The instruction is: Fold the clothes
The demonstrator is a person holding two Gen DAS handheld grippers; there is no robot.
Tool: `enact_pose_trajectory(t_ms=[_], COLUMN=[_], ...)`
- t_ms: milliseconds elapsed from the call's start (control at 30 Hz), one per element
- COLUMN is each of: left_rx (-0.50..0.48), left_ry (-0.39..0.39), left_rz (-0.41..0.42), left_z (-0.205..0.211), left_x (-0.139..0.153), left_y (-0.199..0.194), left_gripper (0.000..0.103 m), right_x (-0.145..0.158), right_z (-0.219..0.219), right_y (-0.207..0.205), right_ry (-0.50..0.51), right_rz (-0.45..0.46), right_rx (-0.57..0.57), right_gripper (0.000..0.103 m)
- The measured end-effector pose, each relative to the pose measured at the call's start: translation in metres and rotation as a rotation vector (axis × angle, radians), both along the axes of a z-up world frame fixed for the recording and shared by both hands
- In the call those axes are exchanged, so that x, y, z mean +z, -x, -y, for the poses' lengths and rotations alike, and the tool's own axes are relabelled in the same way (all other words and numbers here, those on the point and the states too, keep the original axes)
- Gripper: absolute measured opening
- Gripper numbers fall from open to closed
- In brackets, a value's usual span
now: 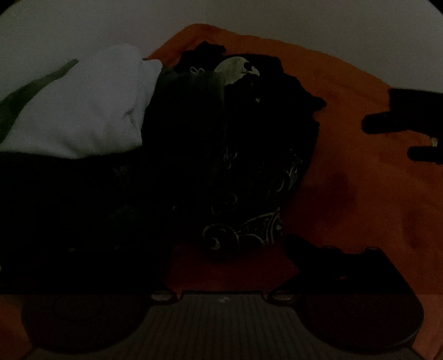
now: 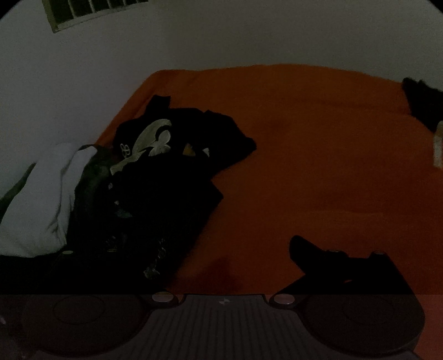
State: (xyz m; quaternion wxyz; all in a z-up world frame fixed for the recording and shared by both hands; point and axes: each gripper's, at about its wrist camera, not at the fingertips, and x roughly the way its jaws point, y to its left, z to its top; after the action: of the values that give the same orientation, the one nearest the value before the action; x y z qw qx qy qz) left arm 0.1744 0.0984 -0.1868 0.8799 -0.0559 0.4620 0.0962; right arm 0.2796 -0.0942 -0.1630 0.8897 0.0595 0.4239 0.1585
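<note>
A heap of dark clothes (image 1: 221,144) with pale swirl prints lies on an orange bed sheet (image 1: 360,193); a white garment (image 1: 83,105) rests against its left side. My left gripper (image 1: 221,246) hovers low at the heap's near edge, jaws wide apart; its right finger (image 1: 307,252) shows, while the left one is lost in the dark cloth. My right gripper (image 1: 387,139) hangs open over bare sheet to the right of the heap. In the right wrist view the heap (image 2: 171,171) sits left of that gripper (image 2: 221,246), whose right finger (image 2: 307,252) is over bare sheet.
The scene is very dim. A pale wall (image 2: 221,36) runs behind the bed, with a barred vent (image 2: 91,11) high on the left. A dark item (image 2: 420,102) and a pale object (image 2: 438,146) sit at the bed's far right. Open sheet (image 2: 318,166) stretches right of the heap.
</note>
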Motion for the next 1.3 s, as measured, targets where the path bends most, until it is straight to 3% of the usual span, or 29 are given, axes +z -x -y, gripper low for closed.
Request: enact_pose_trajectory(t_ms=[200, 300, 400, 533, 633, 700, 767, 800, 833, 867, 900, 933, 1000, 1033, 1200, 1300], left_rx=[-0.015, -0.030, -0.046, -0.069, -0.090, -0.107, -0.114, -0.118, -0.120, -0.119, -0.116, -0.106, -0.085, -0.078, -0.084, -0.114], left_ry=[-0.022, -0.041, -0.060, -0.063, -0.046, -0.046, -0.056, -0.059, -0.059, -0.060, -0.062, -0.070, -0.083, -0.072, -0.046, -0.027], left_rz=[-0.007, -0.009, -0.012, -0.007, 0.001, 0.001, -0.018, -0.031, -0.035, -0.027, -0.016, -0.003, 0.018, 0.035, 0.132, 0.176], left_z=[0.001, 0.005, 0.008, 0.010, 0.011, 0.012, 0.014, 0.015, 0.016, 0.017, 0.017, 0.018, 0.017, 0.014, 0.011, 0.024], left_x=[-0.009, -0.013, -0.018, -0.024, -0.029, -0.034, -0.041, -0.044, -0.046, -0.047, -0.047, -0.047, -0.044, -0.040, -0.003, 0.021], left_y=[-0.005, -0.009, -0.012, -0.017, -0.020, -0.024, -0.030, -0.034, -0.036, -0.037, -0.037, -0.037, -0.037, -0.036, -0.029, -0.028], left_gripper=[0.103, 0.103, 0.103, 0.103, 0.103, 0.096, 0.082, 0.073, 0.066, 0.061, 0.046, 0.031, 0.013, 0.010, 0.007, 0.007], right_x=[-0.033, -0.049, -0.059, -0.073, -0.076, -0.078, -0.081, -0.083, -0.085, -0.086, -0.086, -0.086, -0.084, -0.081, -0.059, -0.034], right_z=[-0.014, -0.020, -0.027, -0.021, -0.026, -0.030, -0.034, -0.037, -0.039, -0.040, -0.043, -0.047, -0.056, -0.059, -0.037, -0.022], right_y=[-0.018, -0.028, -0.038, -0.055, -0.065, -0.069, -0.075, -0.079, -0.081, -0.084, -0.083, -0.082, -0.078, -0.075, -0.065, -0.056], right_ry=[-0.112, -0.107, 0.003, -0.107, -0.124, -0.141, -0.165, -0.176, -0.192, -0.208, -0.212, -0.215, -0.186, -0.165, -0.231, -0.191], right_rz=[-0.057, -0.089, -0.054, -0.104, -0.107, -0.105, -0.115, -0.127, -0.140, -0.153, -0.155, -0.156, -0.134, -0.108, -0.068, 0.002], right_rx=[0.096, 0.078, 0.000, -0.049, -0.026, -0.011, 0.009, 0.022, 0.033, 0.043, 0.042, 0.038, 0.047, 0.051, -0.010, -0.089], right_gripper=[0.103, 0.099, 0.098, 0.099, 0.101, 0.101, 0.100, 0.093, 0.063, 0.040, 0.021, 0.020, 0.015, 0.013, 0.009, 0.009])
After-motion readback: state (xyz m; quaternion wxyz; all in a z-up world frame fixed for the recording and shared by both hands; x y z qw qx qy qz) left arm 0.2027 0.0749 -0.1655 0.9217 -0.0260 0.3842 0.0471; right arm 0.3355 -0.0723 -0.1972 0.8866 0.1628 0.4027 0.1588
